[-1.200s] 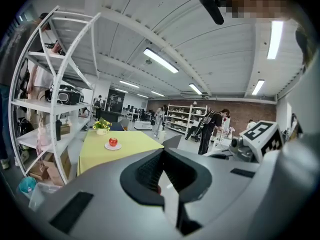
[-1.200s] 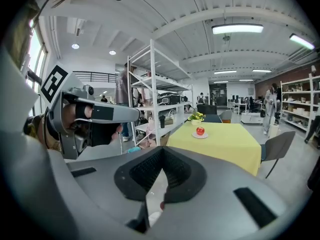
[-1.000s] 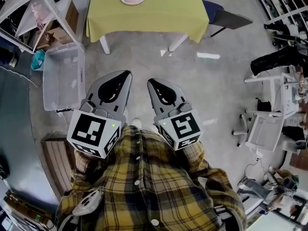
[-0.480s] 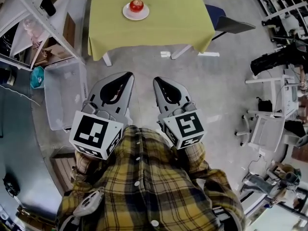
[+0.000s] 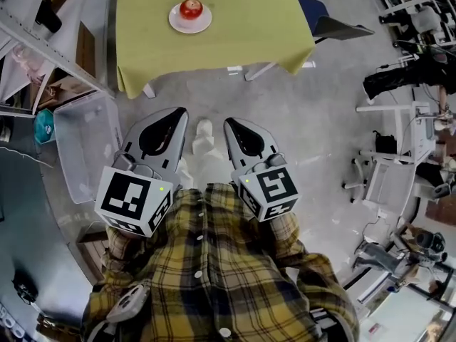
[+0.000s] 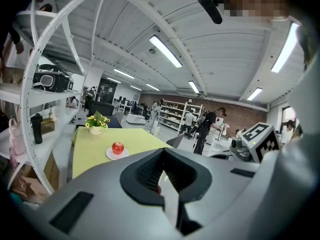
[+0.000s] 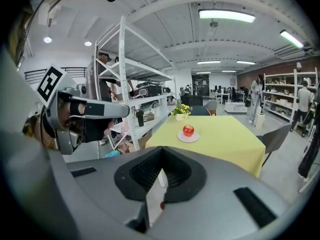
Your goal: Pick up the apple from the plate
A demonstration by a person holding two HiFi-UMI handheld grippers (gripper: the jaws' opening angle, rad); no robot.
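We hold our left claw [image 5: 179, 114] and right claw [image 5: 229, 123] side by side above the floor [image 5: 313, 127], each pressed together and empty. The apple [image 5: 191, 8] sits on its white plate [image 5: 175, 24] on the yellow-covered bench [image 5: 249, 20], well ahead of both.

No word, number, brand or sign can be read anywhere. The only printed marks are black-and-white square code patterns on the white marker cube [image 5: 134, 201] of the left gripper [image 5: 180, 112] and on the matching cube [image 5: 267, 191] of the right gripper [image 5: 228, 122]. They spell nothing.
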